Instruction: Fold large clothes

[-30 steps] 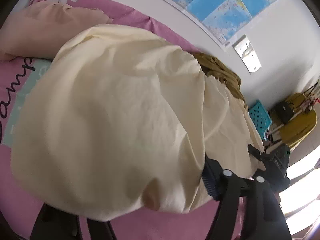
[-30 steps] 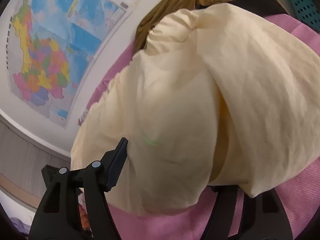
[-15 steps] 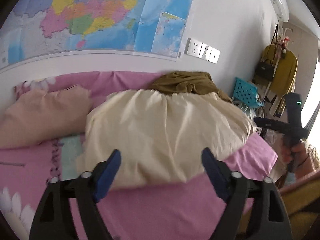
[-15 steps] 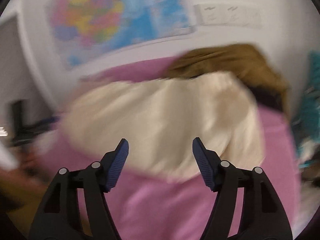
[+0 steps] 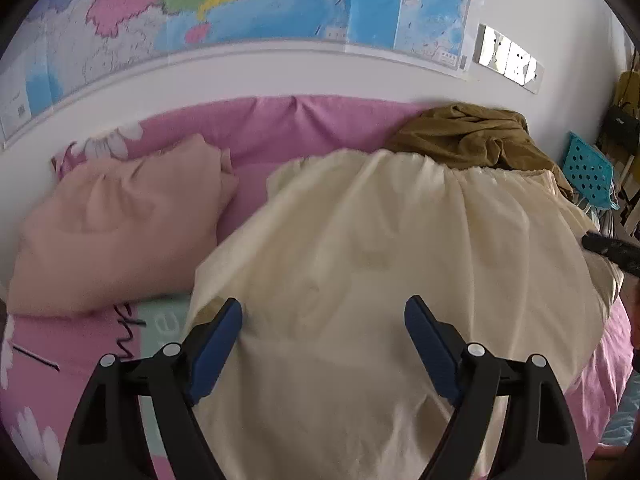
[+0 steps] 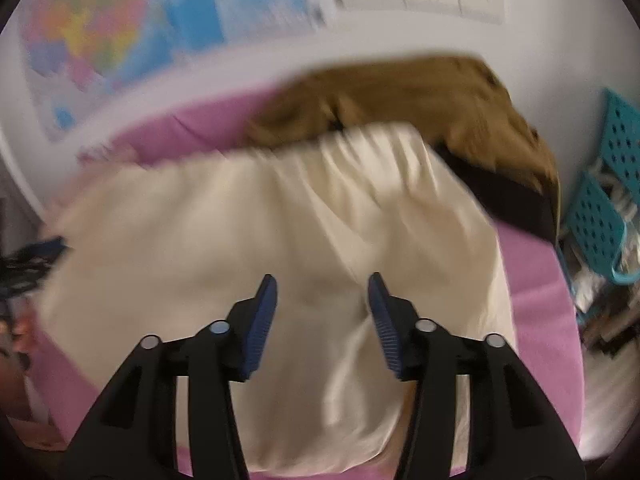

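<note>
While spread across one pink bed: one cream garment, one brown.

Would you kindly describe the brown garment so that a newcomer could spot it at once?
Start at the wall map; below it lies the pink bed. At the bed's far right, against the wall, the brown garment lies crumpled behind the cream garment, the only dark olive-brown cloth there.
</note>
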A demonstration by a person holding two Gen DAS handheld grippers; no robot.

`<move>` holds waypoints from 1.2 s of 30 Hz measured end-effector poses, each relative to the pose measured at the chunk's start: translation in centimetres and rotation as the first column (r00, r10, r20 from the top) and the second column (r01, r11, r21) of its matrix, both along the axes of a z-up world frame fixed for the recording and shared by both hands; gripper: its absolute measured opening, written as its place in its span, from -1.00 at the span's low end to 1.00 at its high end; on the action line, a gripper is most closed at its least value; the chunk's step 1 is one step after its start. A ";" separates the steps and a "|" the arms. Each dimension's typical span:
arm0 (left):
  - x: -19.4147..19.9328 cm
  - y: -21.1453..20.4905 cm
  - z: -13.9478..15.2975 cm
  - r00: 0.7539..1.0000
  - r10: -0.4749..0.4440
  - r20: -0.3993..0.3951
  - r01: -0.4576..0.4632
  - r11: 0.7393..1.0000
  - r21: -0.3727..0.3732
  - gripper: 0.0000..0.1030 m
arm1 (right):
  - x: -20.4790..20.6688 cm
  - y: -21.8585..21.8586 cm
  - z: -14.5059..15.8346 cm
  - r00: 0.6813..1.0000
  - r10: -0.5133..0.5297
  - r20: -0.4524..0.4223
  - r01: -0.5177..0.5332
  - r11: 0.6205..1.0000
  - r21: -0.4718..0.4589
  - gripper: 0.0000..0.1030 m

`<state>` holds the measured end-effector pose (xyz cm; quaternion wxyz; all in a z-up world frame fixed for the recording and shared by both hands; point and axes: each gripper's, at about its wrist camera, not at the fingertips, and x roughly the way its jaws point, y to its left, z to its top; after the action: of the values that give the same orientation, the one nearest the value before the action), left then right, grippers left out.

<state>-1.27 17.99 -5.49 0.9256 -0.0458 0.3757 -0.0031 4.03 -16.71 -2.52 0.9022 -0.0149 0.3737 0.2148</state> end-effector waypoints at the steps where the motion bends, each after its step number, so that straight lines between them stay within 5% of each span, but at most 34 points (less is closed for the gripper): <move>1: -0.3 -0.3 0.4 1.000 -0.018 0.017 0.018 1.000 -0.001 0.59 | -0.4 0.7 0.8 0.999 0.028 0.024 -0.028 0.999 0.017 0.01; 5: 1.2 -1.5 1.5 0.998 -0.049 0.026 0.048 0.998 0.043 0.59 | -0.3 5.5 0.9 0.987 0.152 0.050 -0.152 0.988 -0.008 -0.08; 8: 2.7 -1.5 0.7 0.999 -0.036 -0.015 0.037 0.998 0.048 0.59 | 2.0 10.0 -1.7 0.977 0.213 -0.013 -0.213 0.974 -0.082 -0.25; 12: 4.6 0.3 -1.4 0.995 0.023 -0.101 -0.020 0.999 0.036 0.48 | 4.2 12.5 -4.0 0.977 0.198 -0.076 -0.206 0.971 -0.117 -0.22; 15: 4.8 1.3 -2.0 0.992 0.038 -0.118 -0.036 0.999 0.023 0.44 | 4.2 13.2 -3.7 0.973 0.218 -0.069 -0.227 0.961 -0.156 -0.21; 21: 4.4 1.5 -0.2 0.997 0.031 -0.073 -0.033 0.999 -0.019 0.43 | 3.7 12.9 -0.4 0.968 0.249 0.000 -0.249 0.968 -0.034 -0.06; 25: 6.0 2.1 -1.0 0.989 0.060 -0.135 -0.064 0.998 -0.021 0.43 | 5.0 15.7 -2.0 0.960 0.277 -0.034 -0.279 0.954 -0.109 0.03; 29: 6.3 2.7 -2.0 0.987 0.067 -0.147 -0.073 0.997 -0.033 0.37 | 6.9 14.2 -3.2 0.961 0.250 -0.119 -0.256 0.966 -0.038 -0.02; 33: 6.1 2.9 -2.1 0.987 0.056 -0.150 -0.062 0.997 -0.036 0.37 | 5.5 9.2 0.2 0.974 0.226 -0.023 -0.226 0.974 0.016 0.14; 36: 6.3 2.9 -2.2 0.987 0.057 -0.153 -0.061 0.998 -0.022 0.39 | 6.5 4.9 0.5 0.995 0.104 0.007 -0.104 0.994 -0.038 0.14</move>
<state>4.99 20.86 -7.68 0.8933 -0.0692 0.4434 0.0226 10.50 -11.79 -1.98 0.8910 -0.0519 0.3725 0.2543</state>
